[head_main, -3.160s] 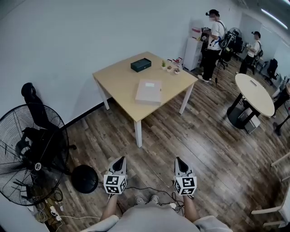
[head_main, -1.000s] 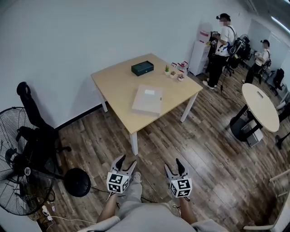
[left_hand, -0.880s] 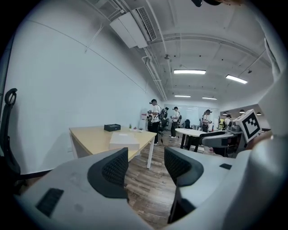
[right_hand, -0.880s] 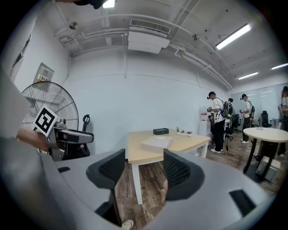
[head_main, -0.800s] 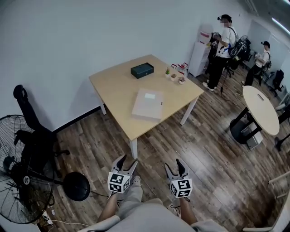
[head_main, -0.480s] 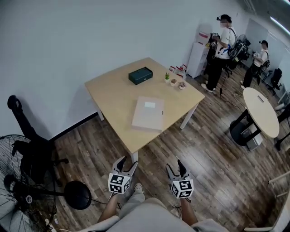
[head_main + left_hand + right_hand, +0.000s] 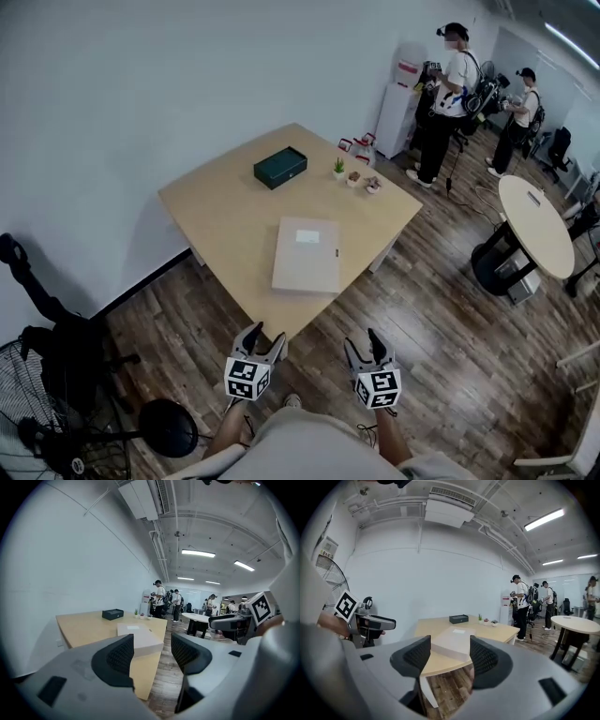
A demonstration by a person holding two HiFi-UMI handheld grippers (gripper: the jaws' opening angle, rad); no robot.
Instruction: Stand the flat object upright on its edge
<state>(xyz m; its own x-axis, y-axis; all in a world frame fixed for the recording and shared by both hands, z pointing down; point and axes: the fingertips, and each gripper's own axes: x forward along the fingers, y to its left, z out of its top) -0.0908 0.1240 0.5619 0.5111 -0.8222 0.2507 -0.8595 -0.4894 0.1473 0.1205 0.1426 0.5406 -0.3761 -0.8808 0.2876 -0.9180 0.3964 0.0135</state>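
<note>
A flat pale beige box (image 7: 307,255) lies on its broad face on the square wooden table (image 7: 220,217), near the table's front corner; it also shows in the left gripper view (image 7: 142,638) and the right gripper view (image 7: 453,642). My left gripper (image 7: 266,340) hangs over the floor just short of that corner, open and empty (image 7: 149,651). My right gripper (image 7: 367,344) is level with it to the right, also open with nothing between its fingers (image 7: 447,655). Both point toward the table.
A dark green case (image 7: 280,167) and three small potted plants (image 7: 354,175) sit at the table's far side. A round white table (image 7: 533,223) stands right, with two people (image 7: 448,89) beyond it. A floor fan (image 7: 70,422) and black chair (image 7: 37,309) stand left.
I have walked closer to the table; it and the beige box now sit larger and nearer in the head view. Both grippers stay open and came up to the table's front corner.
</note>
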